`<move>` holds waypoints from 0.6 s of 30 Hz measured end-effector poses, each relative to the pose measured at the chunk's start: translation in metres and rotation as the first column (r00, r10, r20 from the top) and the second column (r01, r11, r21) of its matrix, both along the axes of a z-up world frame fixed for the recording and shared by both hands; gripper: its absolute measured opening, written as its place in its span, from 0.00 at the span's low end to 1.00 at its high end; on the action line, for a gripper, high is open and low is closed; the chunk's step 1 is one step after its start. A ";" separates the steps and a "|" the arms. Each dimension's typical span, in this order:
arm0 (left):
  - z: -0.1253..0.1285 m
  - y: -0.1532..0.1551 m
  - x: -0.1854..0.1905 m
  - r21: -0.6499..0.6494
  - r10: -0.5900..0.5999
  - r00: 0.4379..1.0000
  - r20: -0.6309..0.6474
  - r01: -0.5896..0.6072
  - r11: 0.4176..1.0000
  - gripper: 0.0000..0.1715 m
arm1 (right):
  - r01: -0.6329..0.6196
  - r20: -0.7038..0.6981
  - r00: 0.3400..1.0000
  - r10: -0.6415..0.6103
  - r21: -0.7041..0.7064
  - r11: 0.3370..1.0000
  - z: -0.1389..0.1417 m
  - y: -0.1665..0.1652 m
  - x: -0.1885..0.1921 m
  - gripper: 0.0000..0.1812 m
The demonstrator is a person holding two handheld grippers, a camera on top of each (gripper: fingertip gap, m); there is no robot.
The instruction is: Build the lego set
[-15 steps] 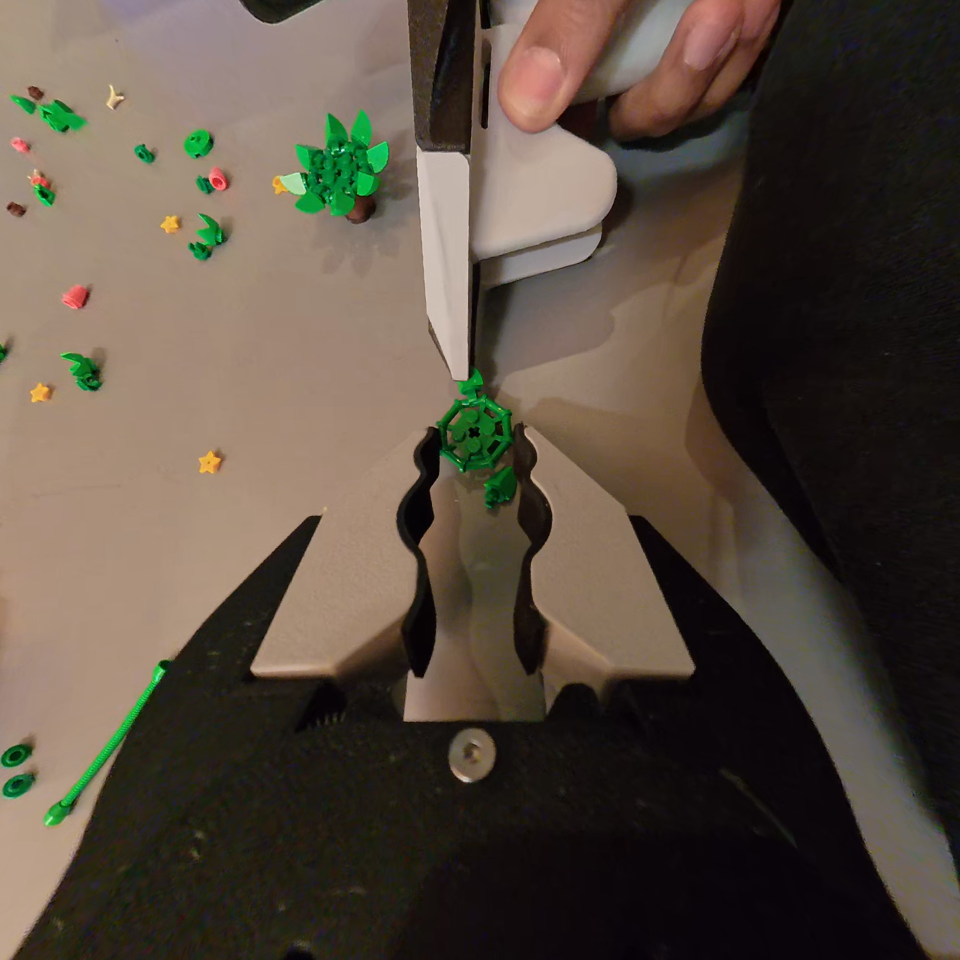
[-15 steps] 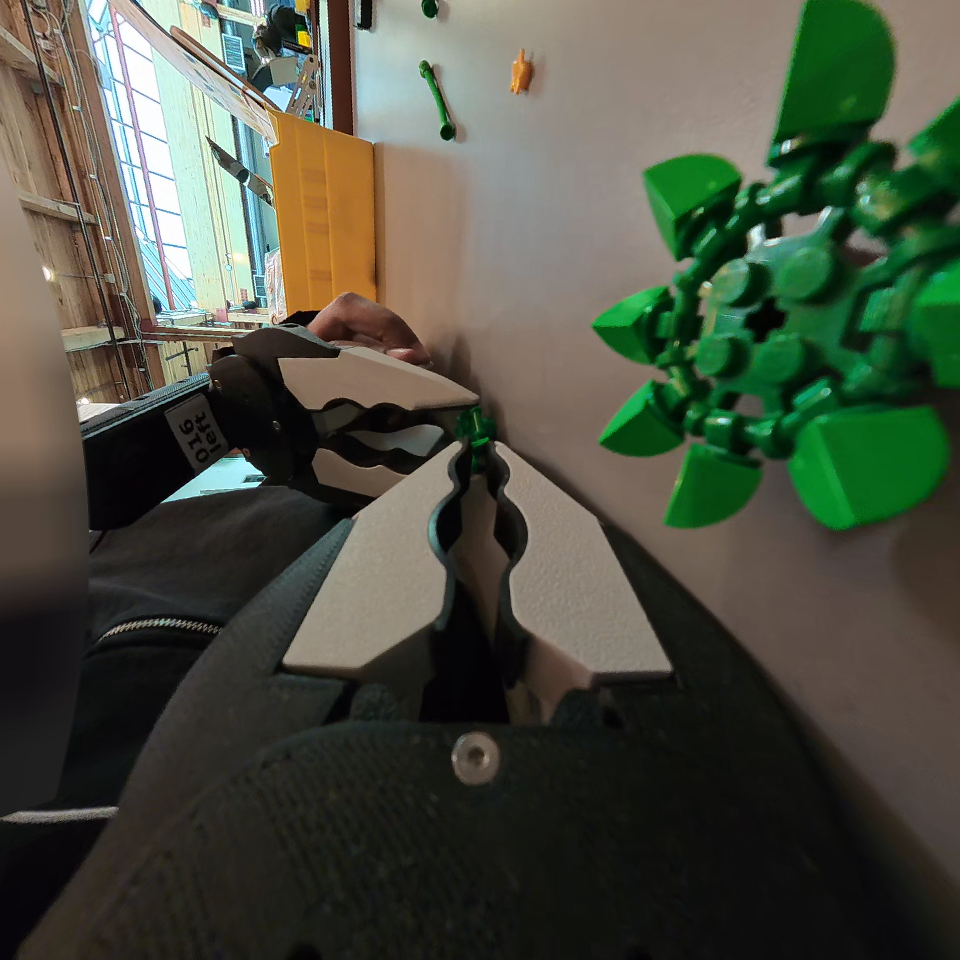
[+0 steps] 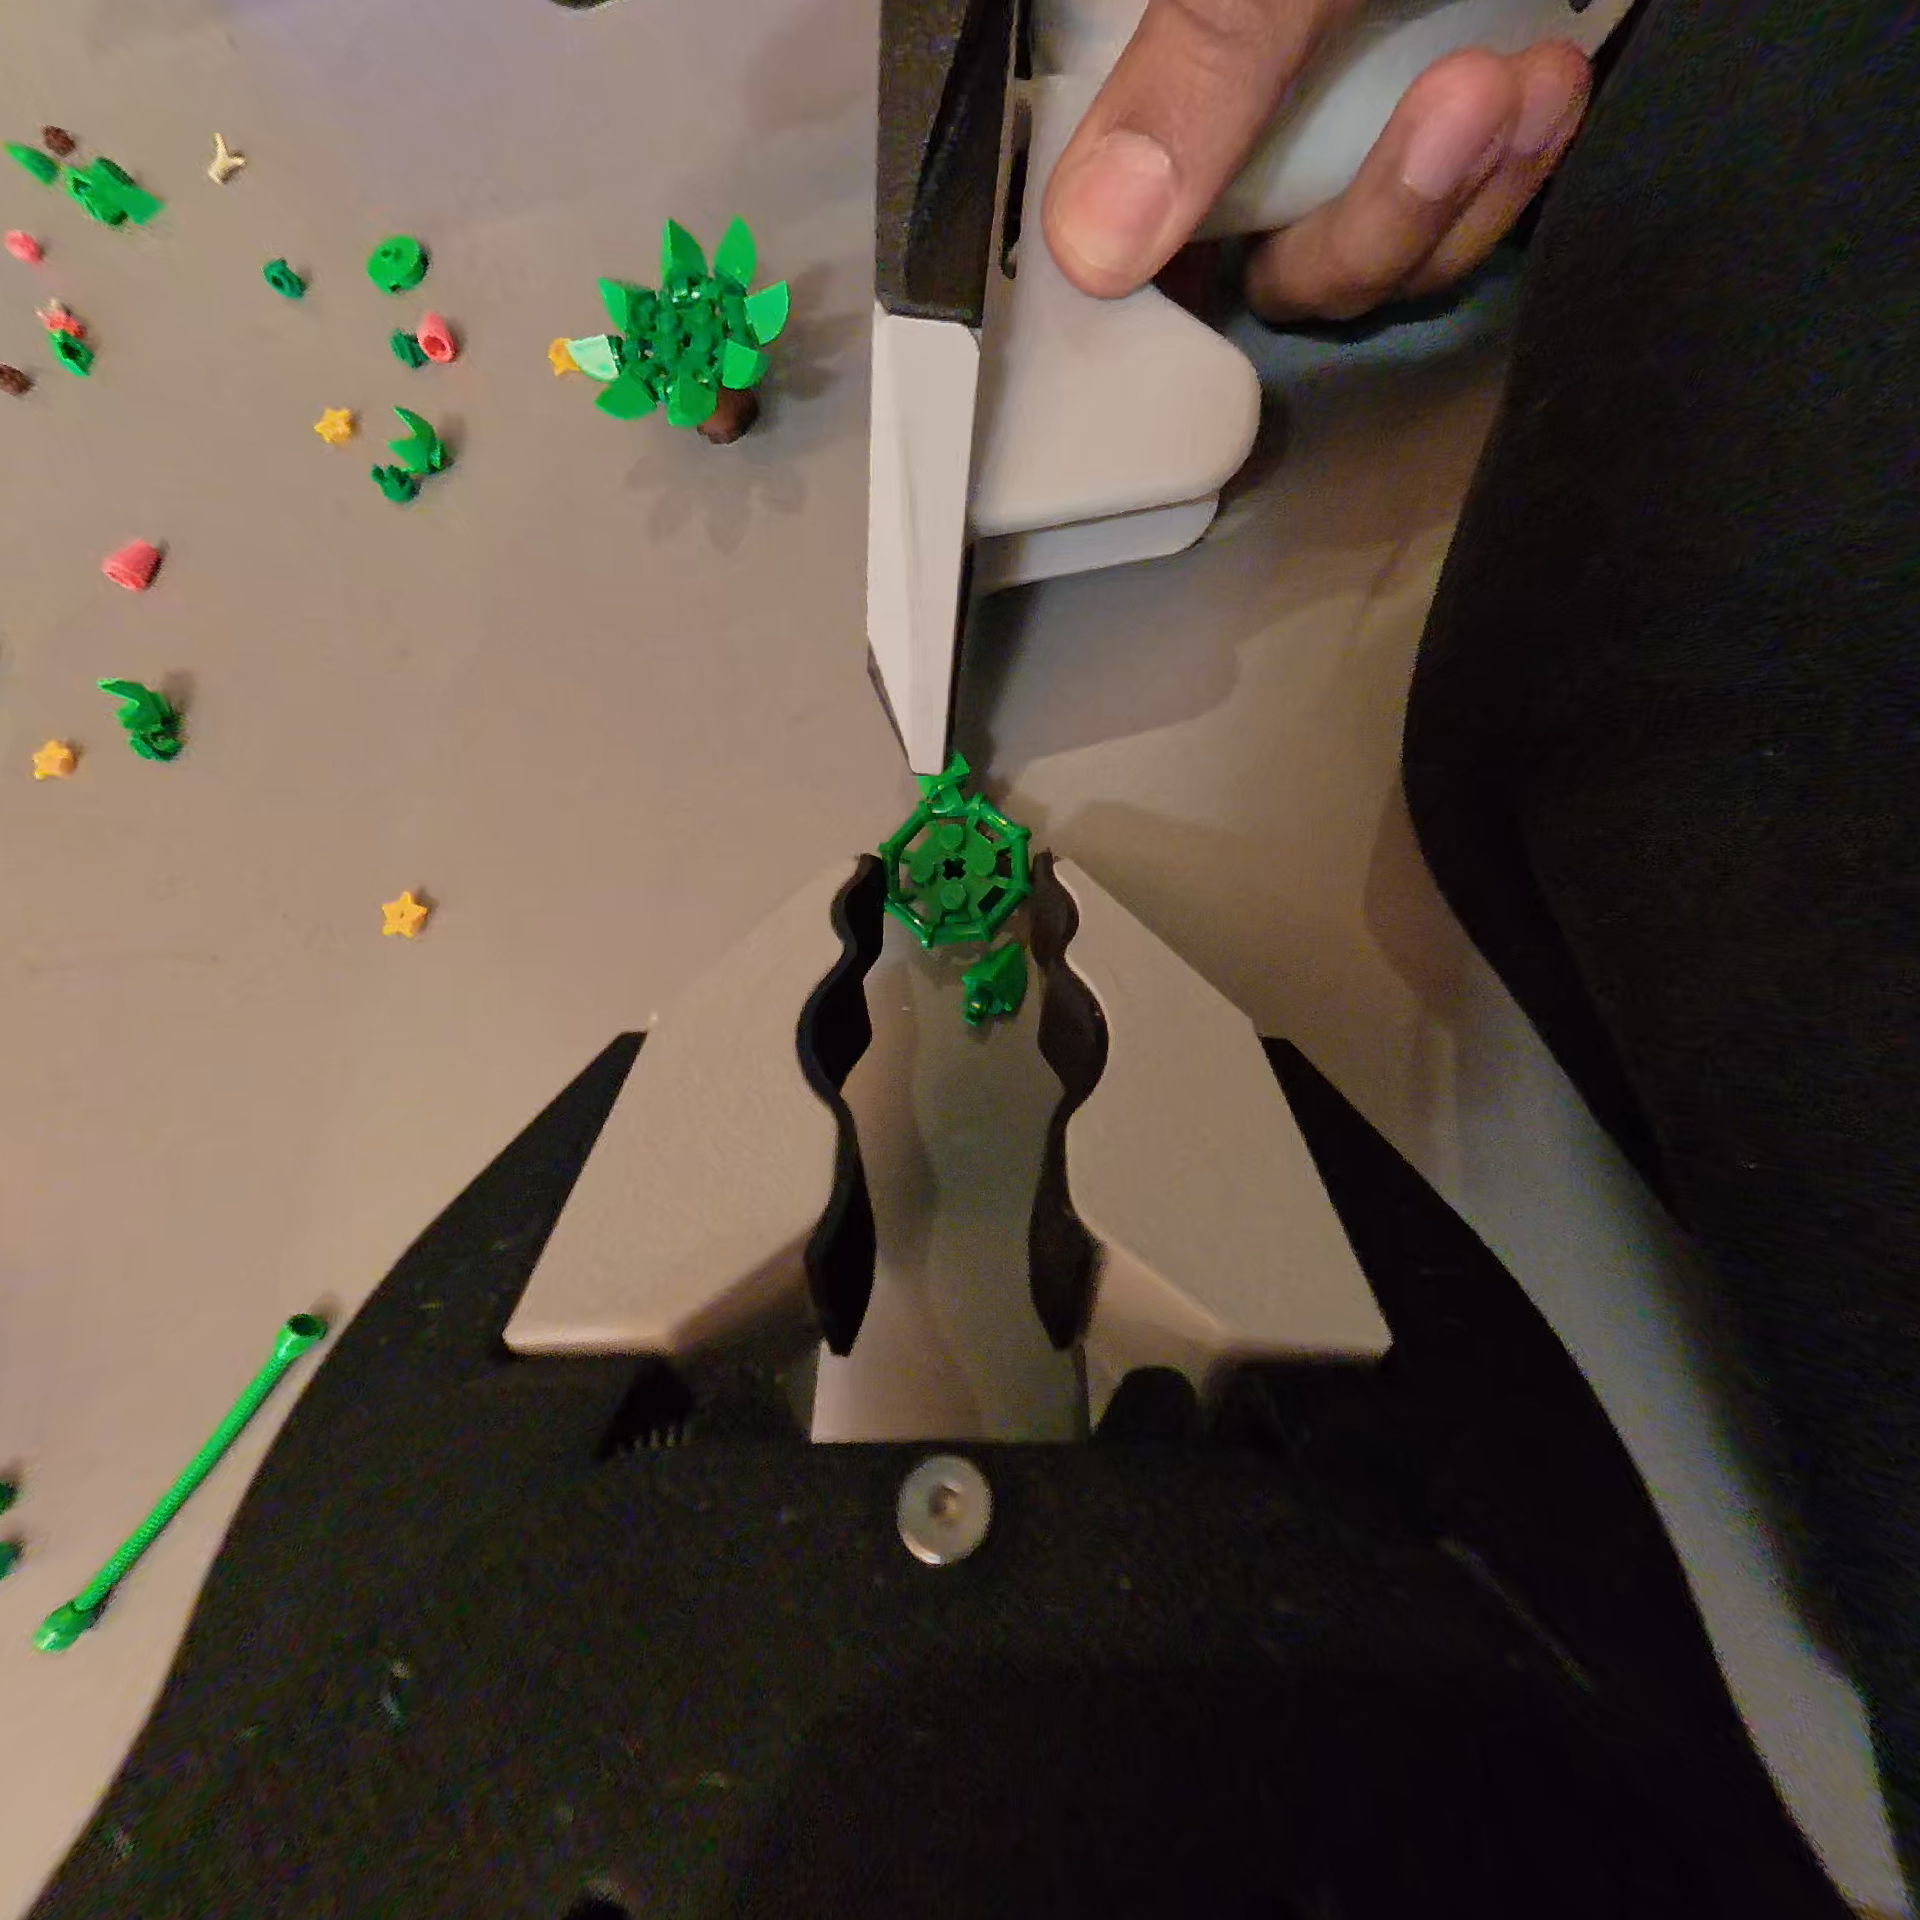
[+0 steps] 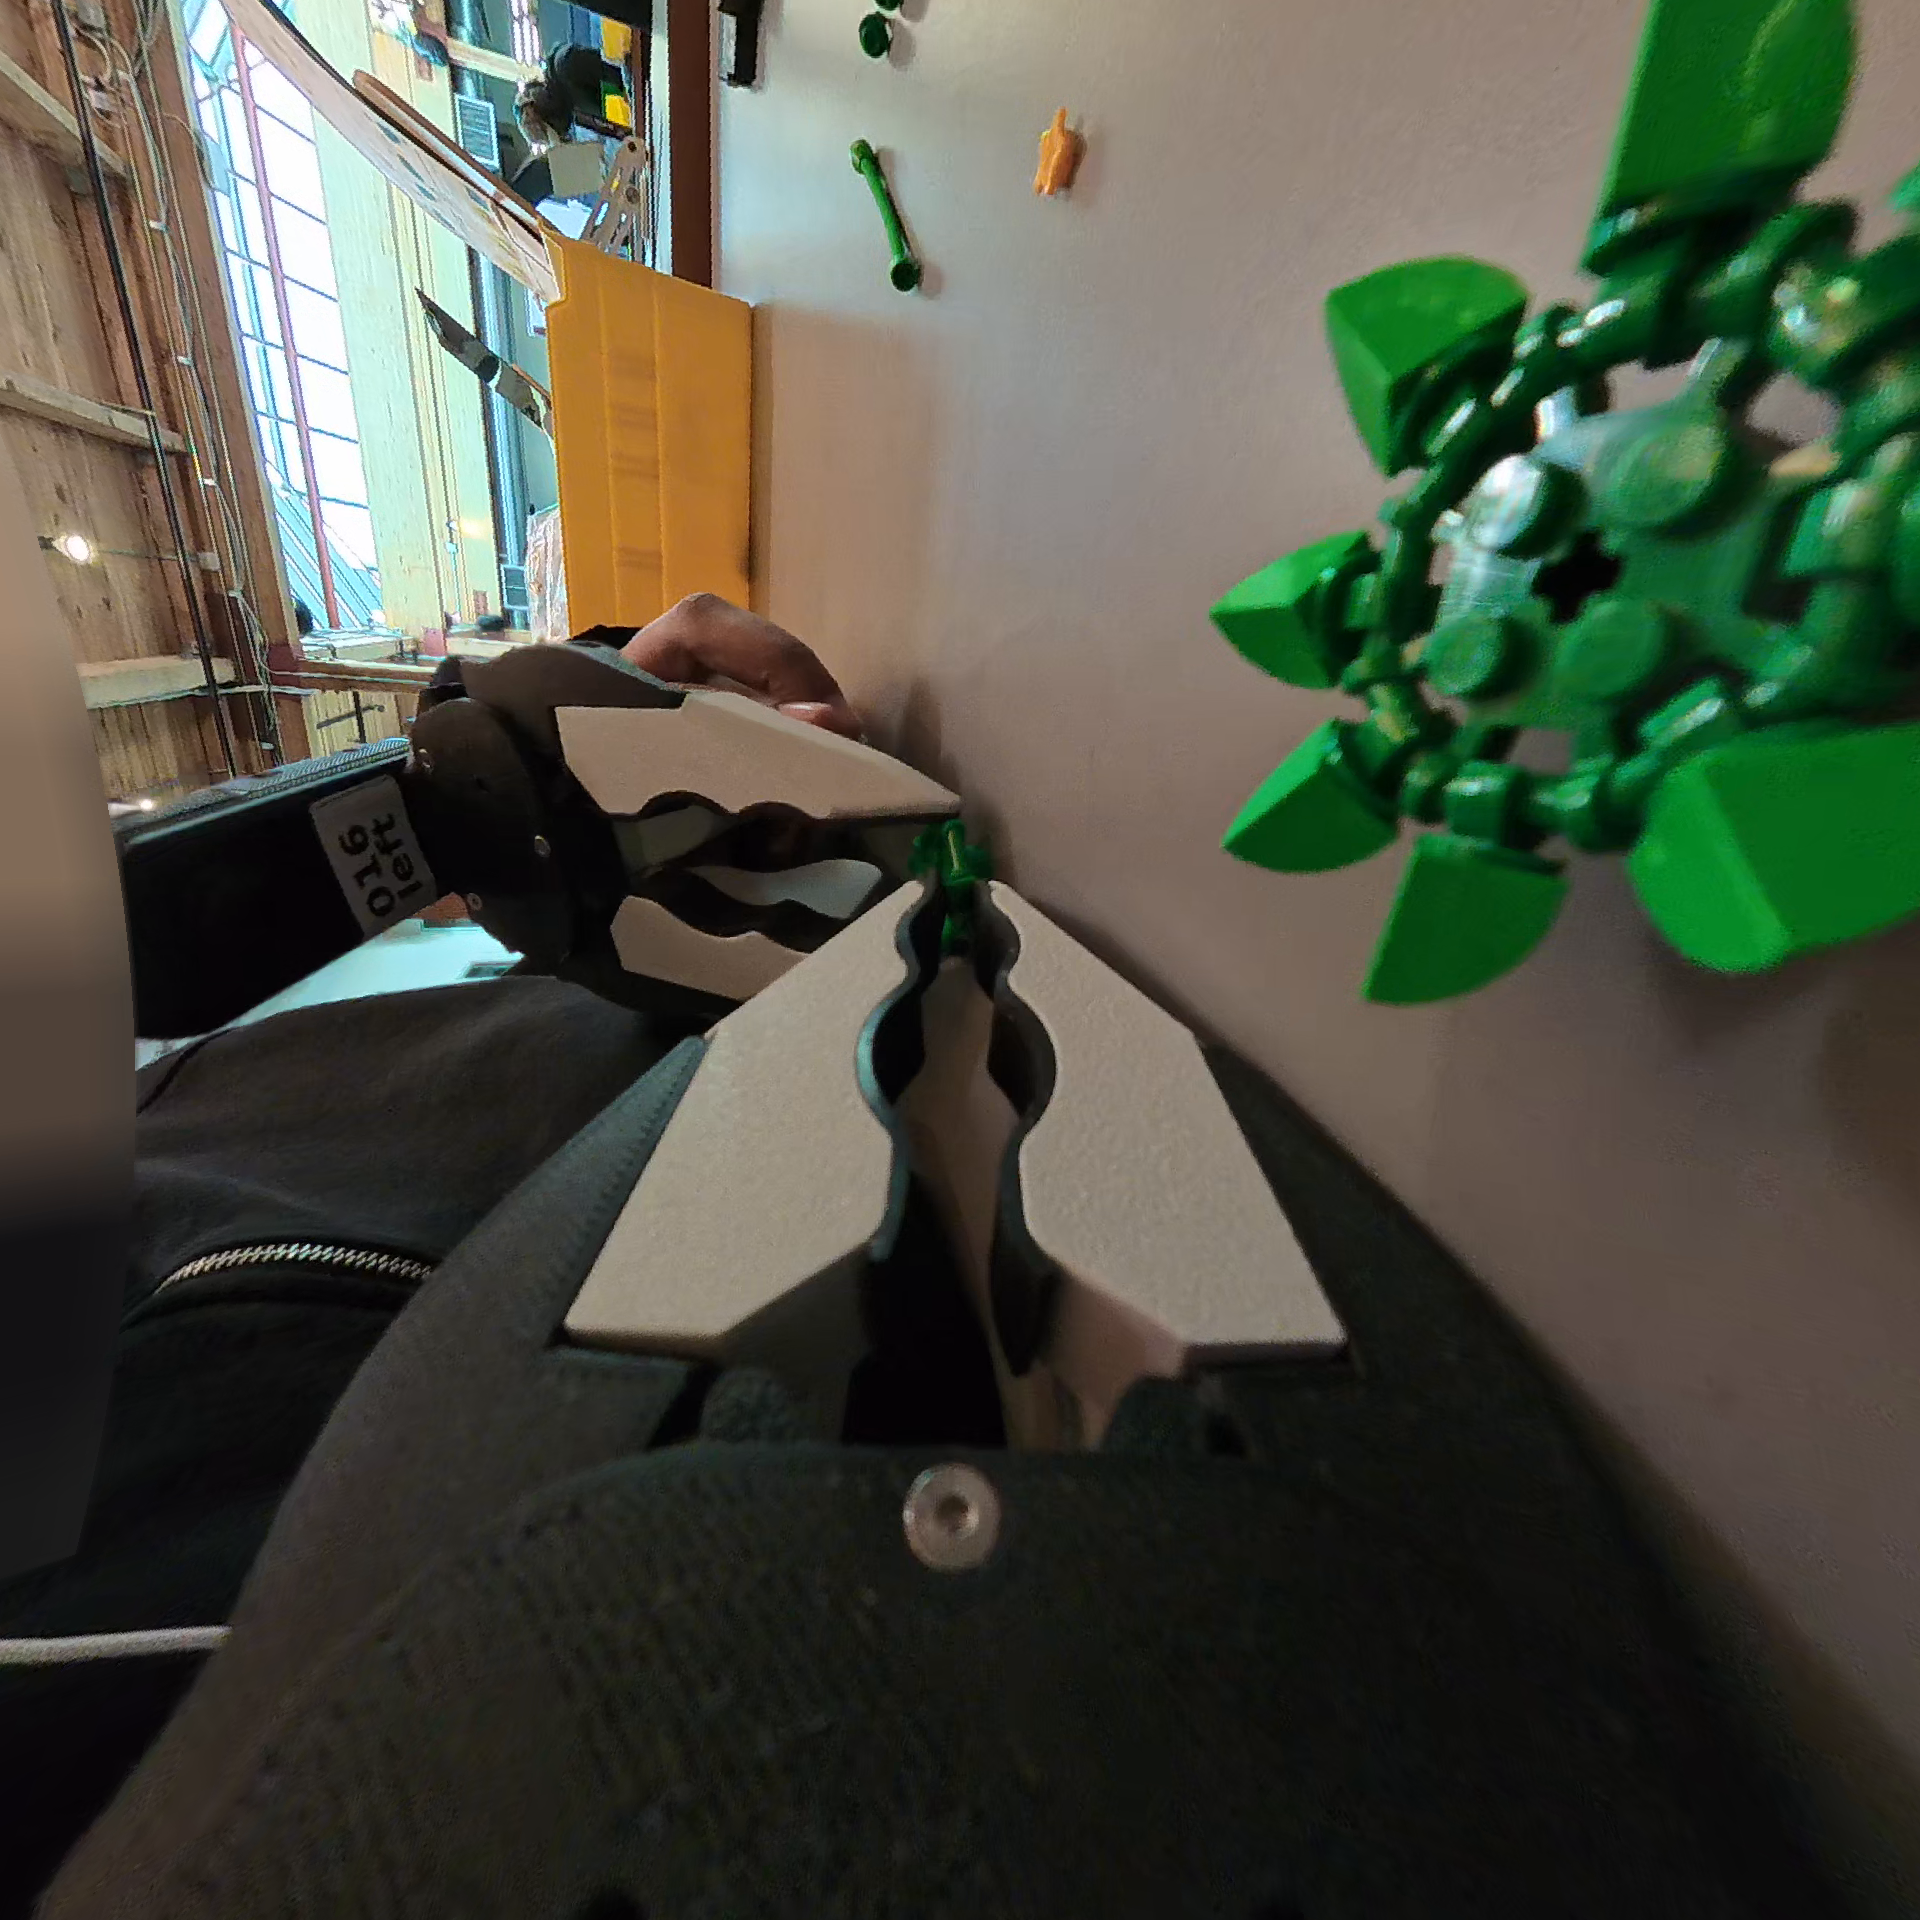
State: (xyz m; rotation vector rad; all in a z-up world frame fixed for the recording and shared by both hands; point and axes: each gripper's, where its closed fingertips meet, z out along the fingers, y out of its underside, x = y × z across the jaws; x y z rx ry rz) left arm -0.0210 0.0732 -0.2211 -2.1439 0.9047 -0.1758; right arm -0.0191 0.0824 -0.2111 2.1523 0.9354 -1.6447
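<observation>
Where right gripper [image 3: 925,764] meets green wheel [image 3: 954,871], contact is hidden.

left gripper [image 3: 954,883]: low over the table, fingers partly closed, tips pinching a green wheel piece [image 3: 954,871]. right gripper [image 4: 951,904]: rolled on its side near the table's near edge, fingers narrowed on a small green leaf piece [image 4: 951,868], tip-to-tip with the left. a hand [image 3: 1278,156] wraps the right gripper's handle.
</observation>
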 end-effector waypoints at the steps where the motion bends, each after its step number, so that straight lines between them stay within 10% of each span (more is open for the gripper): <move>1: 0.000 0.000 0.000 -0.004 0.006 1.000 0.005 -0.006 1.000 0.16 | 0.004 -0.002 1.000 -0.004 0.002 1.000 0.000 0.000 0.000 0.02; 12: 0.000 0.003 -0.002 -0.009 0.018 1.000 0.008 -0.018 1.000 0.16 | 0.025 -0.024 0.999 -0.024 0.030 0.999 0.001 0.000 0.002 0.02; 18: 0.000 0.003 -0.002 -0.012 0.017 1.000 0.010 -0.017 1.000 0.16 | -0.084 -0.094 0.988 0.123 0.339 0.937 0.004 0.003 0.008 0.08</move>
